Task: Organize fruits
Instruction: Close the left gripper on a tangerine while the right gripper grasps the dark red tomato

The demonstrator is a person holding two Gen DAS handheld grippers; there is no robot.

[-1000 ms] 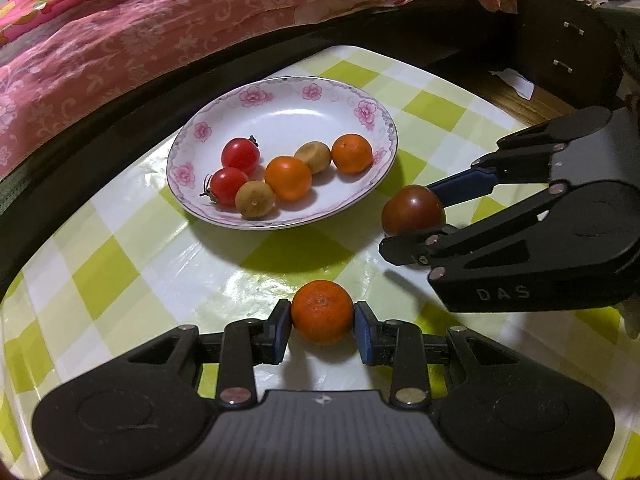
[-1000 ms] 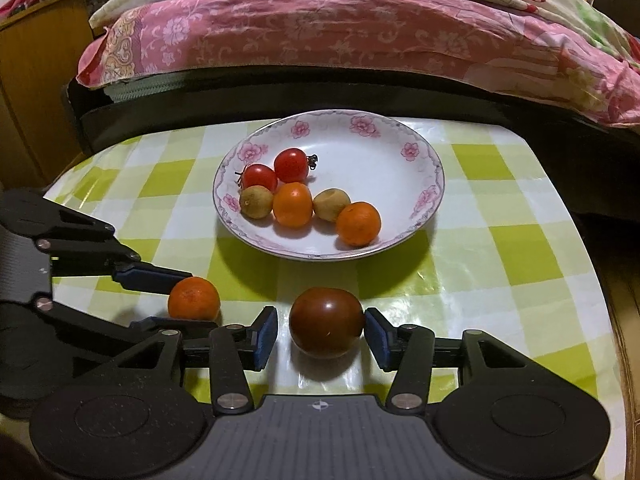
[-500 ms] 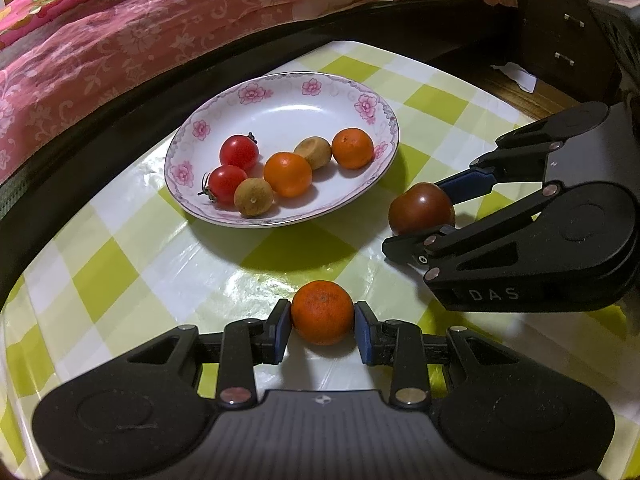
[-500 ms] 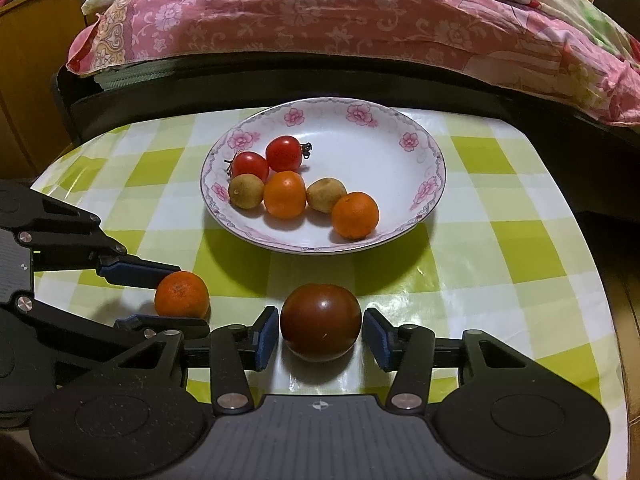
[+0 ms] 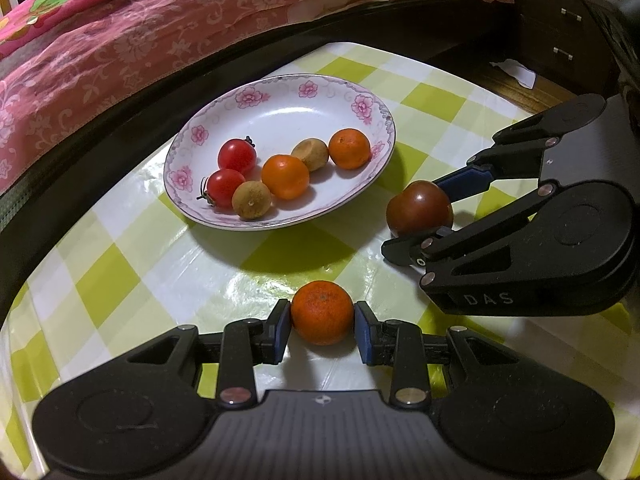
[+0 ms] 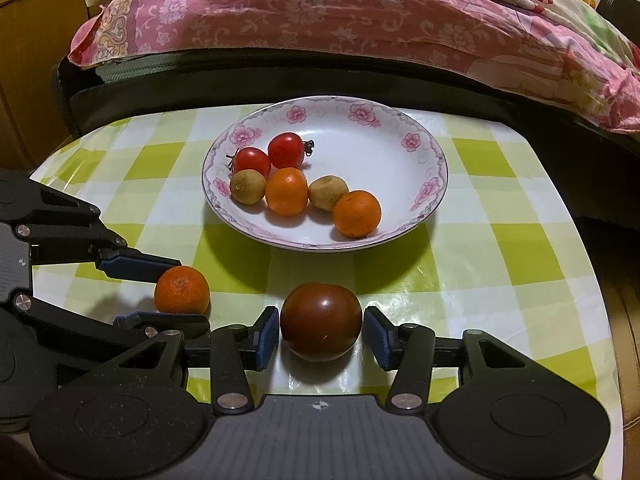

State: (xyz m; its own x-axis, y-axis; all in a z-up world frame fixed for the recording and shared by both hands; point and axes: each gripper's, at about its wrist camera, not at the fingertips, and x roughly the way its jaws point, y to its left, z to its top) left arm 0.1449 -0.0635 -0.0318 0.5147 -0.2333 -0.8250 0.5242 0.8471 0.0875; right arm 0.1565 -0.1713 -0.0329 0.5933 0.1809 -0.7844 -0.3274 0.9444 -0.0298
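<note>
Left gripper [image 5: 322, 326] fingers pinching mandarin [image 5: 322, 312] on tabletop [image 5: 132, 256] | right gripper [image 6: 321, 330] fingers flanking dark tomato [image 6: 321, 321], contact unclear | plate [image 5: 280, 96] just beyond | risk: round fruit rolling free on lift through off-centre grip.

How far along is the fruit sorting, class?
Done: six small fruits lie on the flowered plate. In hand: the left claw is shut on an orange, and the right claw brackets a dark tomato, both on the tablecloth. Left: moving these two to the plate.
</note>
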